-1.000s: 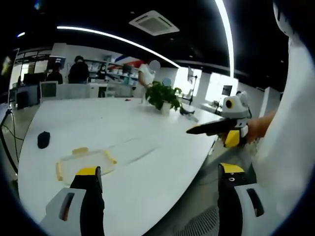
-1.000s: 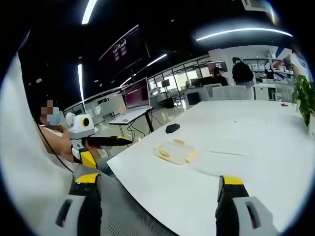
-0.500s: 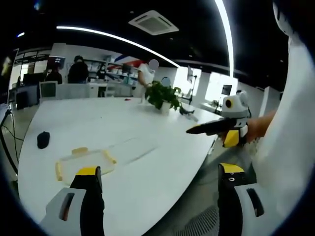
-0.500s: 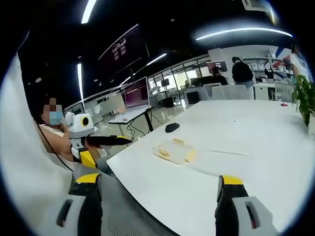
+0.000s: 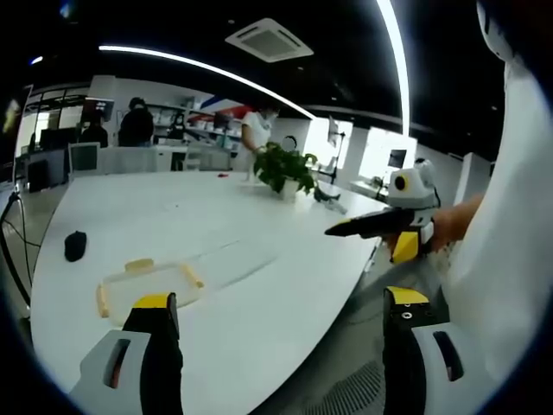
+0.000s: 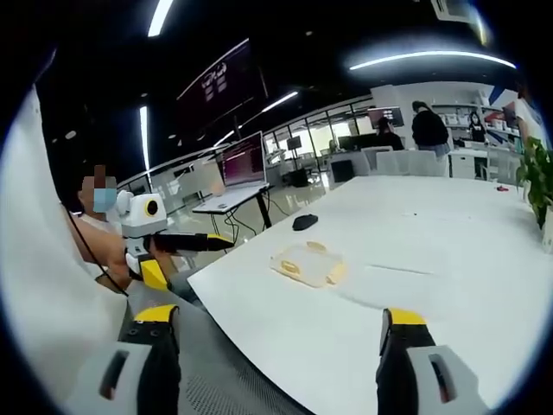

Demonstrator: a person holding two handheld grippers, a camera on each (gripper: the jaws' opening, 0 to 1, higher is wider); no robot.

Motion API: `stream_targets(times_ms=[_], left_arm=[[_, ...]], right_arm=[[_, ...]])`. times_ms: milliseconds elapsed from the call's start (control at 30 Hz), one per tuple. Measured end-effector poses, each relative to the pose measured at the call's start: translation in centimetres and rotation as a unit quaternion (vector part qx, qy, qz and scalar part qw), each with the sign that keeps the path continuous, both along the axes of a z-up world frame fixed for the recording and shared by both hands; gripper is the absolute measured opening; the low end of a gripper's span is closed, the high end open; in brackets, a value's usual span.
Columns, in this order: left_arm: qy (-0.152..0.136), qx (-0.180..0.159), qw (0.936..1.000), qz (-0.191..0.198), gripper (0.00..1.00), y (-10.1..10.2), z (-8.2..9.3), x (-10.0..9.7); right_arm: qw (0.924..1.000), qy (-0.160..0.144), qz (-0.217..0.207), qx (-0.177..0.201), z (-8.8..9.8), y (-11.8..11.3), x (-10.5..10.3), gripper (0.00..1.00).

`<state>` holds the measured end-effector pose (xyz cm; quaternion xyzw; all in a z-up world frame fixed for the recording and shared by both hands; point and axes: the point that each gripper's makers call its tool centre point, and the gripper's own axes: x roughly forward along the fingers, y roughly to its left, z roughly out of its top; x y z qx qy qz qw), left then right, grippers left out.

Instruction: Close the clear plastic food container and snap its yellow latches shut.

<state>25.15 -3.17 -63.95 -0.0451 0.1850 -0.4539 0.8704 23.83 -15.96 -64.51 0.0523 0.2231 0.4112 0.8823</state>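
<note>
The clear plastic food container (image 5: 143, 283) lies flat on the white table (image 5: 259, 294), with yellow latches showing along its sides. In the left gripper view it sits just beyond my left jaw. My left gripper (image 5: 279, 298) is open and empty, held above the table's near edge. In the right gripper view the container (image 6: 307, 263) lies farther off, near the table's corner. My right gripper (image 6: 276, 316) is open with nothing between its jaws. Each gripper also appears in the other's view: the right gripper (image 5: 371, 226) and the left gripper (image 6: 186, 243), both held off the table's edge.
A black mouse (image 5: 75, 245) lies beyond the container. A potted plant (image 5: 283, 169) stands farther along the table. A laptop (image 6: 243, 164) sits on a separate desk. People stand at the far workstations (image 5: 138, 125). The person's white sleeve (image 5: 510, 259) is close on the right.
The right gripper view has shifted slightly. The container and both grippers' jaws stand as before.
</note>
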Motion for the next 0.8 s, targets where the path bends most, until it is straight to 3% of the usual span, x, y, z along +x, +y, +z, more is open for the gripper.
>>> stream_targets(times_ms=[500, 733, 800], left_arm=[[-0.009, -0.026, 0.9994, 0.021, 0.98, 0.5, 1.4, 0.4], [-0.006, -0.048, 0.9979, 0.042, 0.98, 1.5, 2.1, 1.3], [-0.009, -0.039, 0.9983, 0.042, 0.98, 1.7, 2.0, 1.4]], right_arm=[[0.9998, -0.009, -0.012, 0.01, 0.8, -0.2, 0.7, 0.98], [0.9997, -0.024, 0.002, 0.002, 1.4, 0.3, 0.9, 0.99], [0.9997, -0.025, 0.007, -0.001, 1.5, 0.4, 0.9, 0.99]])
